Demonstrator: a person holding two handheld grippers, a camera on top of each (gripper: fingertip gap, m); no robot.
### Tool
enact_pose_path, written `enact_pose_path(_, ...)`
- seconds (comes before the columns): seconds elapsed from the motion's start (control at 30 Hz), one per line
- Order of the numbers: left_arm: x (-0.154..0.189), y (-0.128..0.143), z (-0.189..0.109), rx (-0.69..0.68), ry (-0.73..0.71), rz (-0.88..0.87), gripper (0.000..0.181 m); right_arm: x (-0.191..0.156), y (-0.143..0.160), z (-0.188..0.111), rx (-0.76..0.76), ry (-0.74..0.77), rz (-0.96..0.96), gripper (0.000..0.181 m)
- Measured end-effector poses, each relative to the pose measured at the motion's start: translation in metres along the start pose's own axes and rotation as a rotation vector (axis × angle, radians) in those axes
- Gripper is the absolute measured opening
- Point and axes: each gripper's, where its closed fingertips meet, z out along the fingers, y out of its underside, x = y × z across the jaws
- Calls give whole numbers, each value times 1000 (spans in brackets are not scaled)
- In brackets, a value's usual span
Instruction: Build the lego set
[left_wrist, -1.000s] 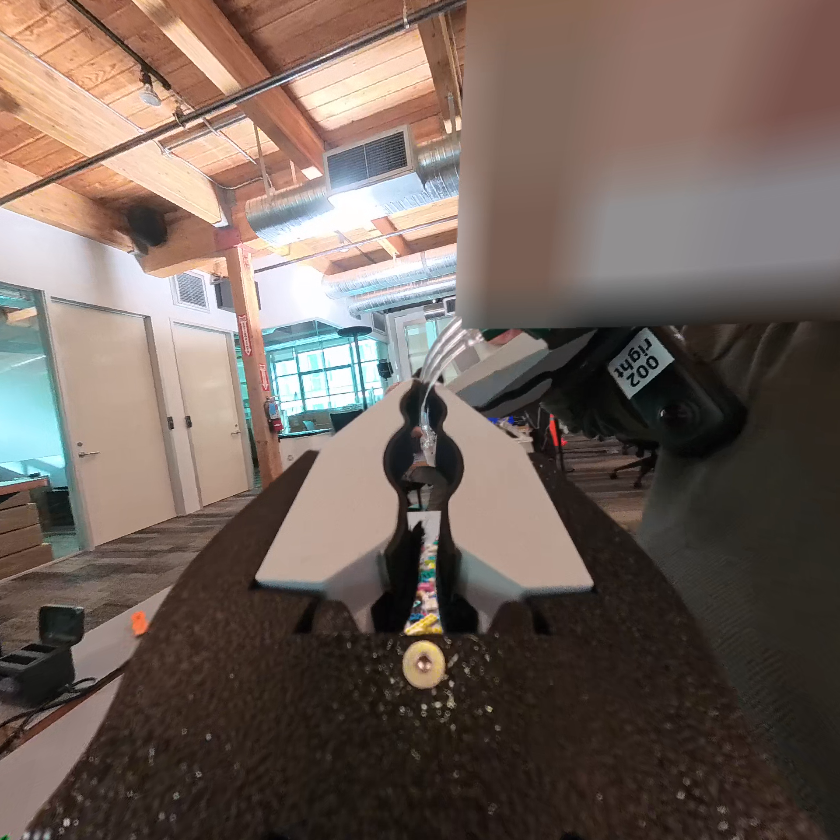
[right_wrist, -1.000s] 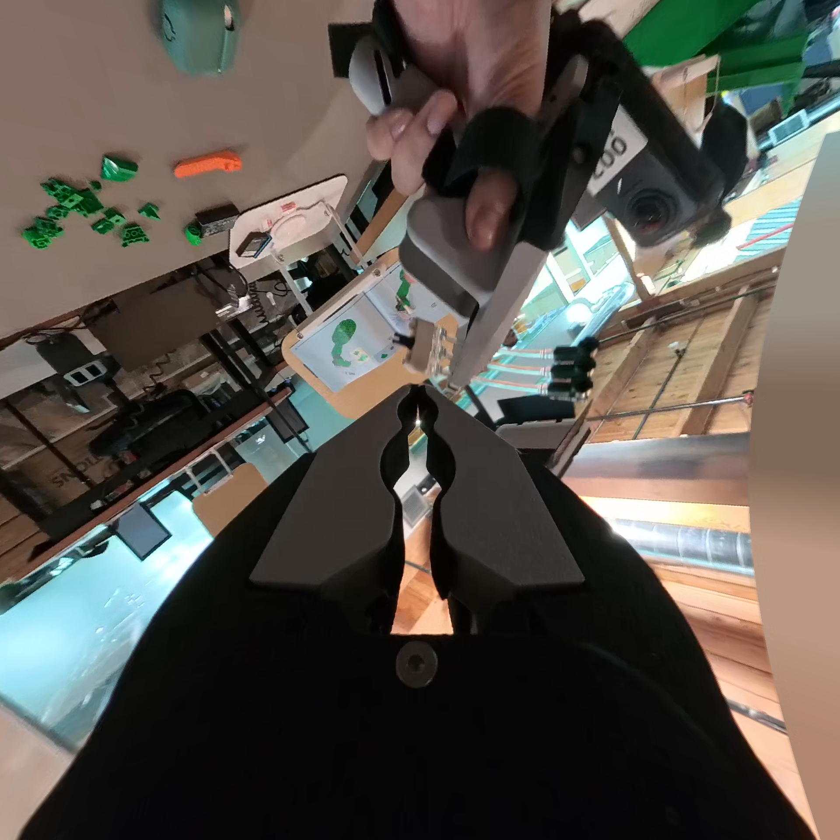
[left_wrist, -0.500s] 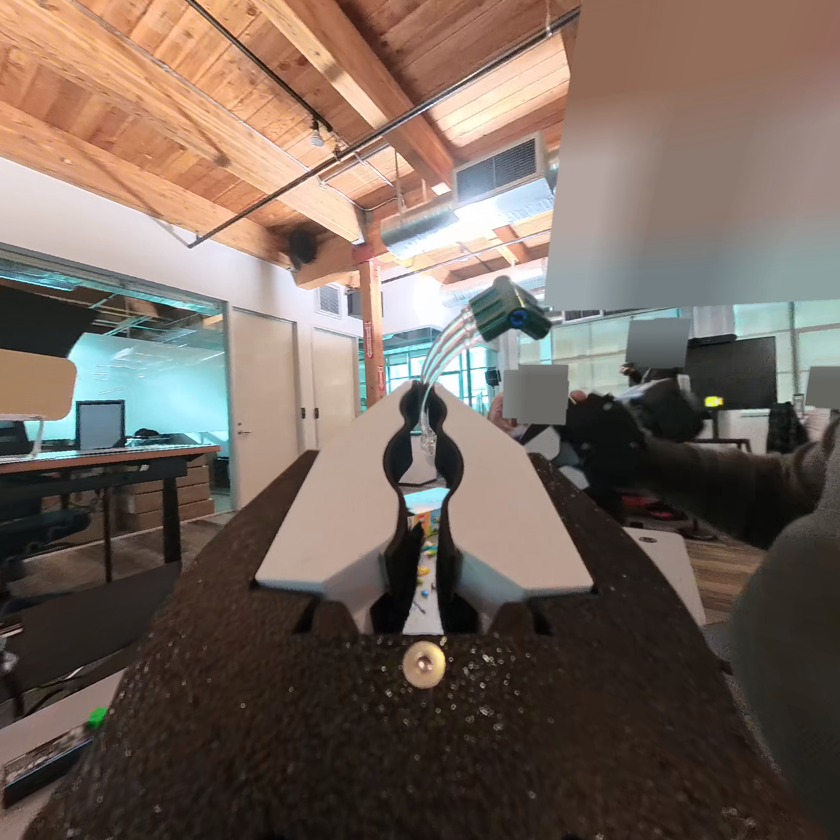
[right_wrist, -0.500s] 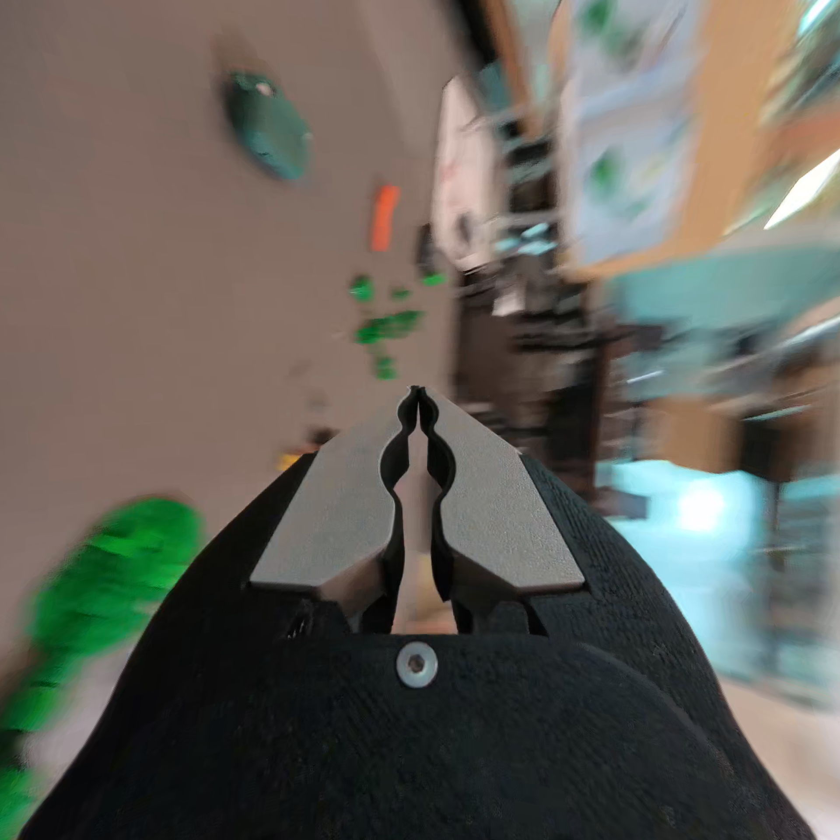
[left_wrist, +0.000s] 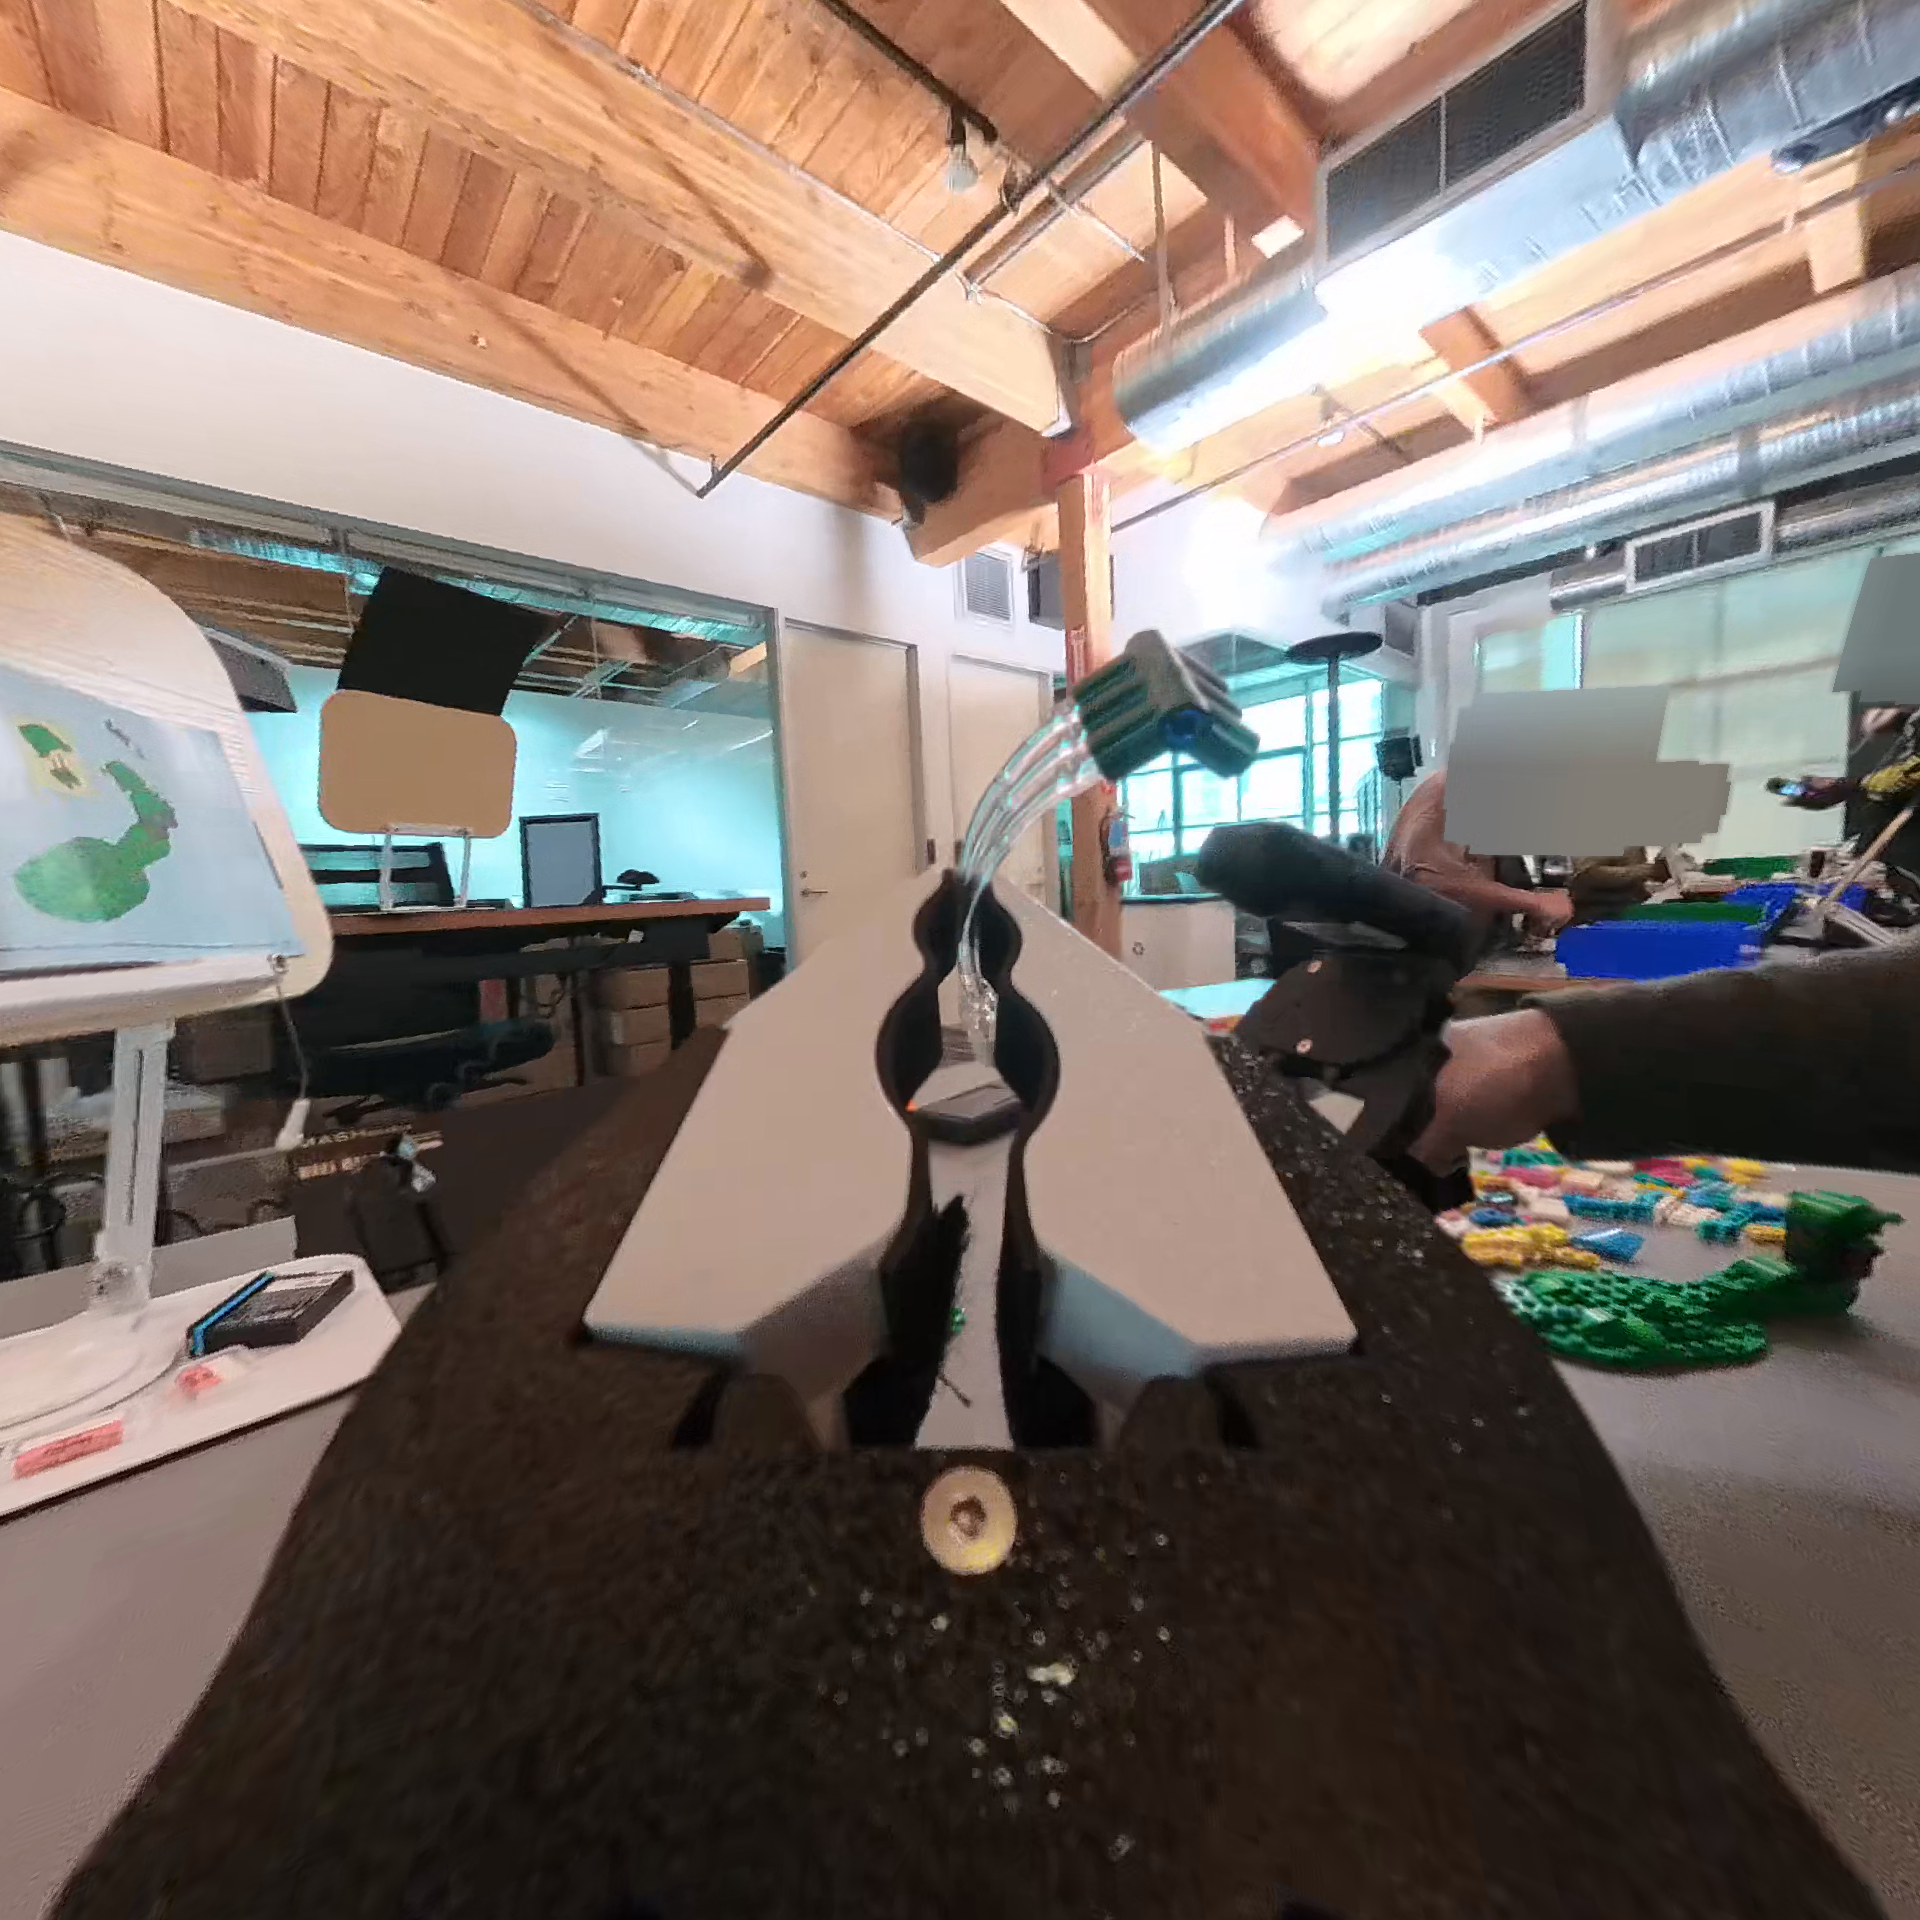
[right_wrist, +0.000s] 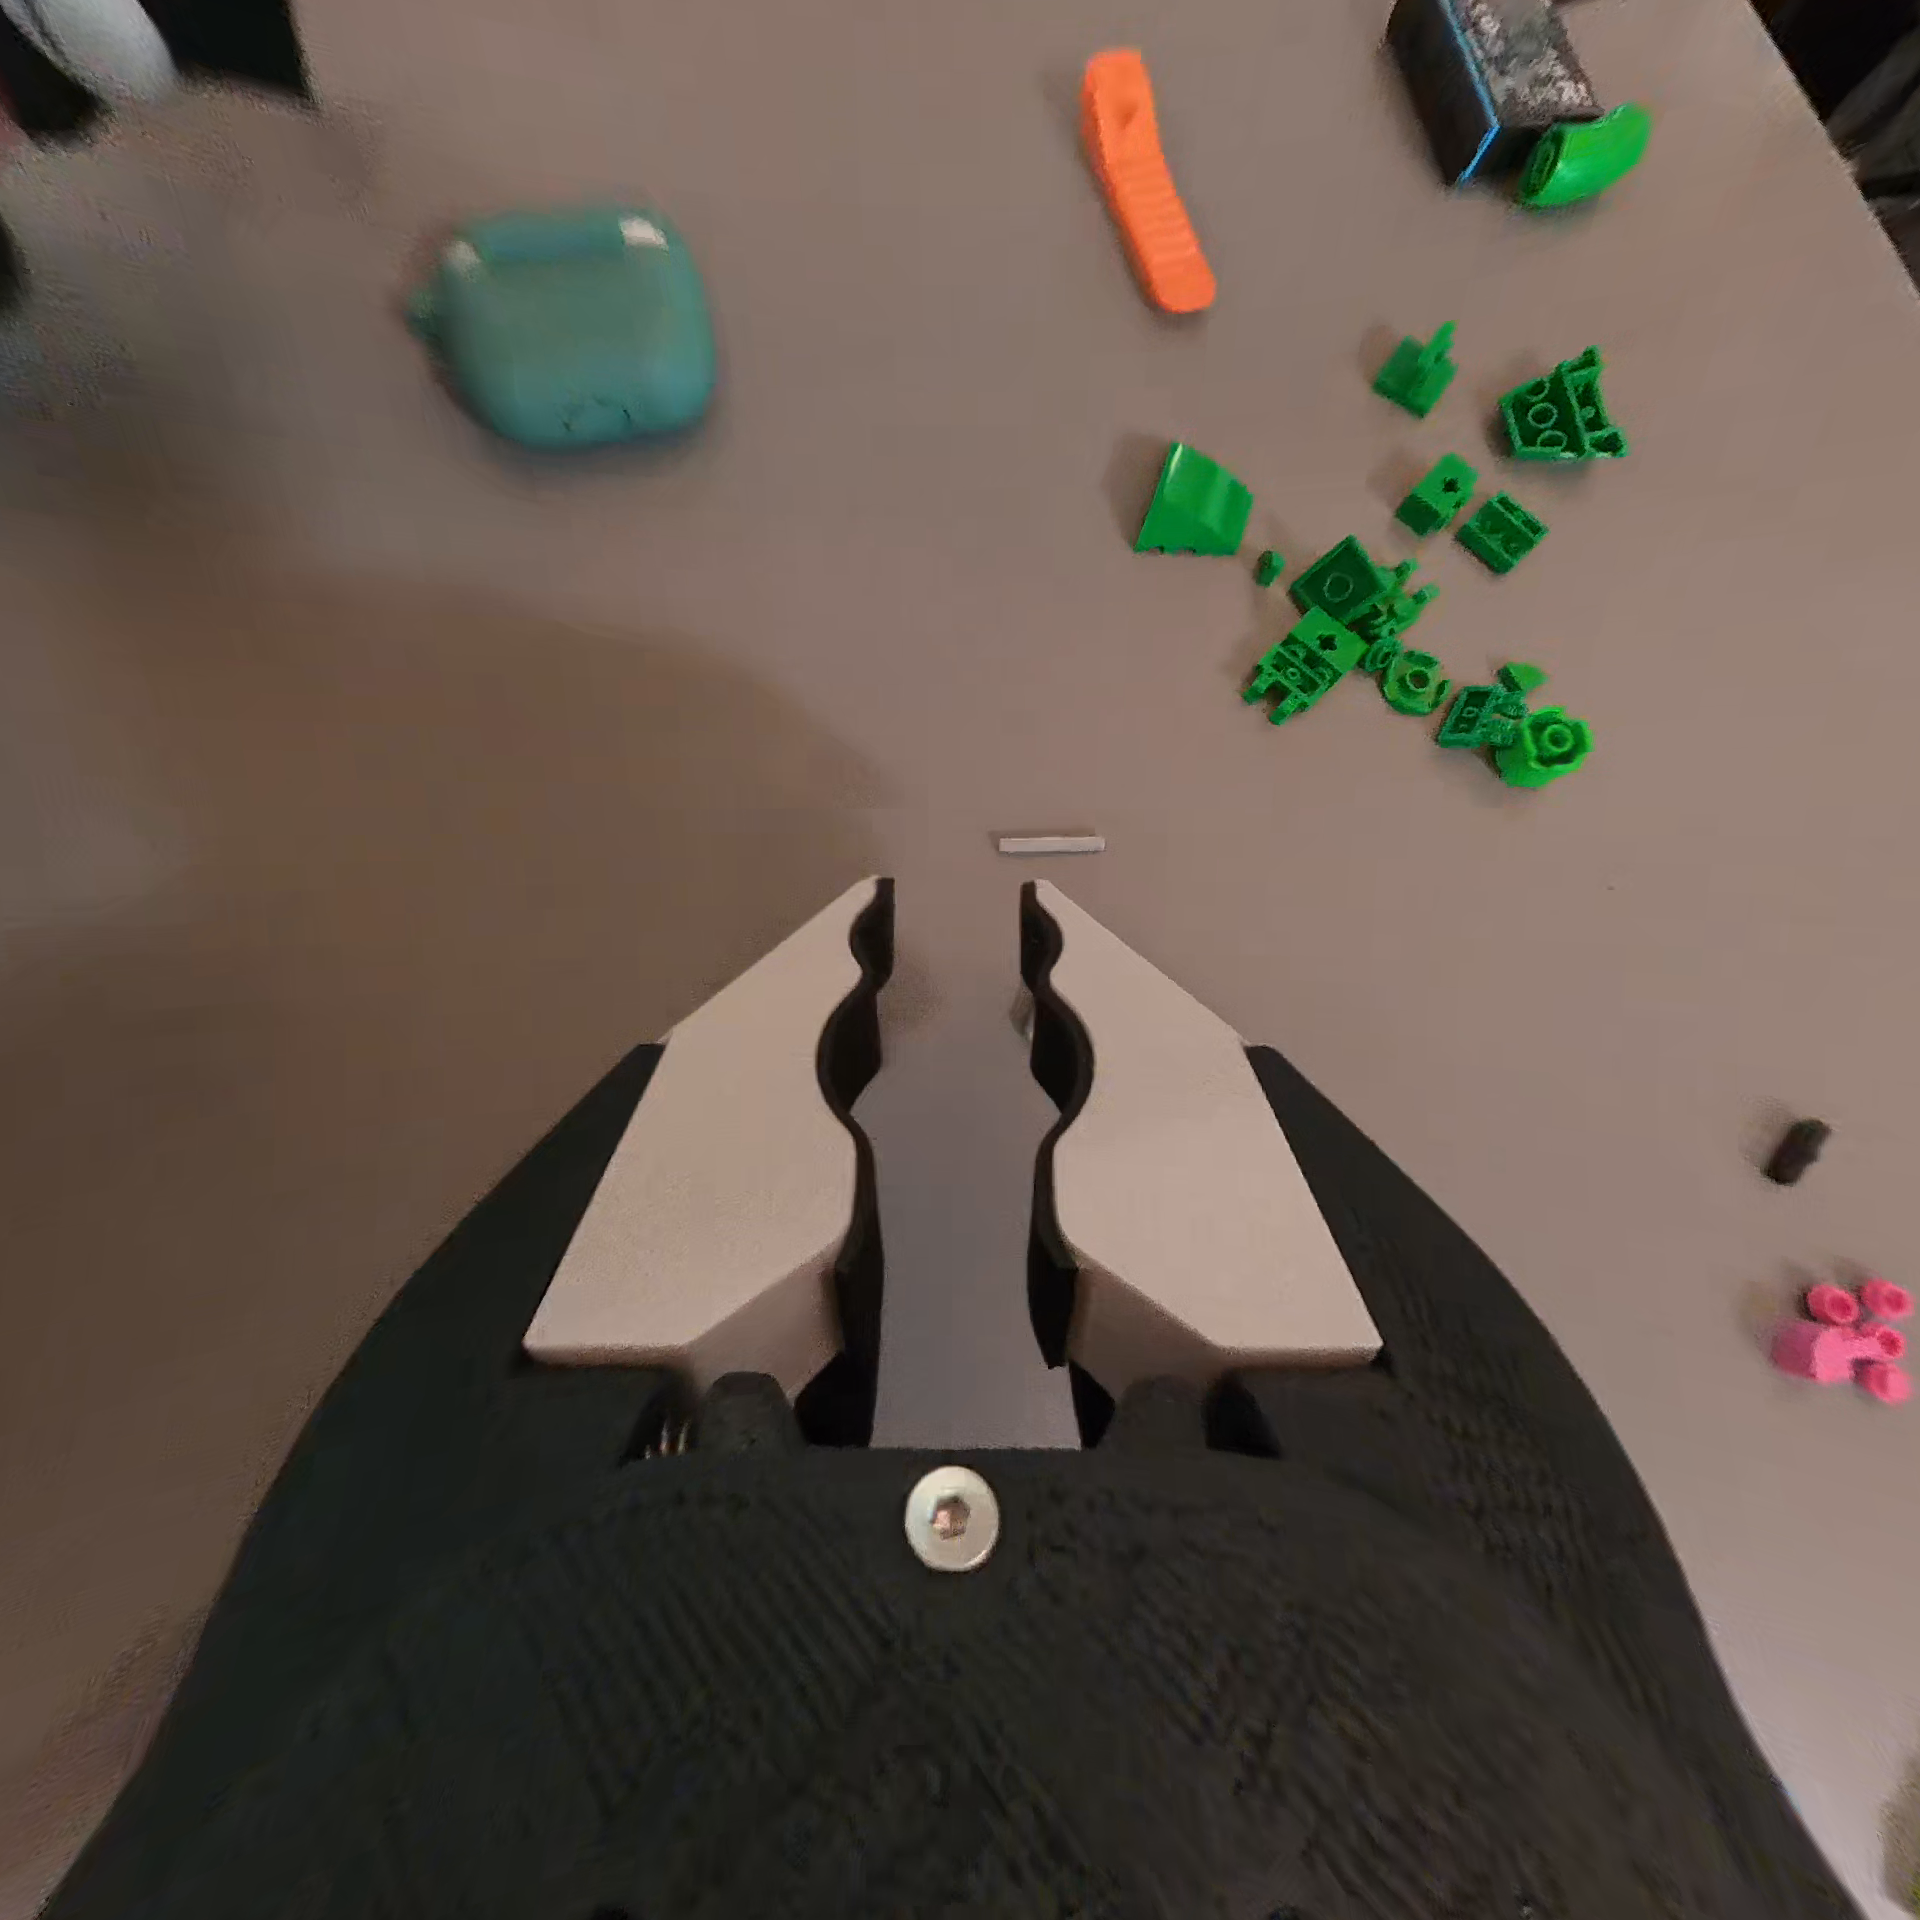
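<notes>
My left gripper (left_wrist: 961, 888) is shut on the clear curved stems (left_wrist: 1013, 810) of a small piece with a dark green and blue block (left_wrist: 1153, 717) at its far end, held up in the air. My right gripper (right_wrist: 956, 894) is open and empty, pointing down at the grey table (right_wrist: 520, 831). A thin pale bar (right_wrist: 1049, 844) lies just past its tips. Several loose green pieces (right_wrist: 1403, 623) lie to the upper right. In the left wrist view a green built model (left_wrist: 1662, 1309) lies on the table at the right, behind it a pile of coloured bricks (left_wrist: 1600, 1205).
An orange brick separator (right_wrist: 1143, 187), a teal case (right_wrist: 571, 322), a black box (right_wrist: 1486, 73) with a green curved piece (right_wrist: 1584, 156), a small black piece (right_wrist: 1795, 1148) and a pink piece (right_wrist: 1849, 1345) lie on the table. An instruction sheet on a white stand (left_wrist: 114, 831) is at the left. My hands' fingertips stand some 20 cm from each other.
My right gripper swung away from the left gripper down over the table and opened. My left gripper tilted lower, still shut on the clear-stemmed piece.
</notes>
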Motion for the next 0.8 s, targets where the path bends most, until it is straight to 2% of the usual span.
enact_pose_path(0.13,8,1,2,-1,34,43,1,-5,6,14,-25,-21,48,26)
enact_pose_path(0.27,7,2,0,3,43,-6,0,6,13,18,-74,38,86,31)
enact_pose_path(0.53,11,4,1,-7,63,-4,0,11,-2,34,-51,40,166,30)
enact_pose_path(0.63,12,4,1,-11,68,-5,0,13,-3,35,-51,73,203,27)
enact_pose_path(0.8,13,5,1,-16,76,-12,0,18,-3,37,-58,159,200,3)
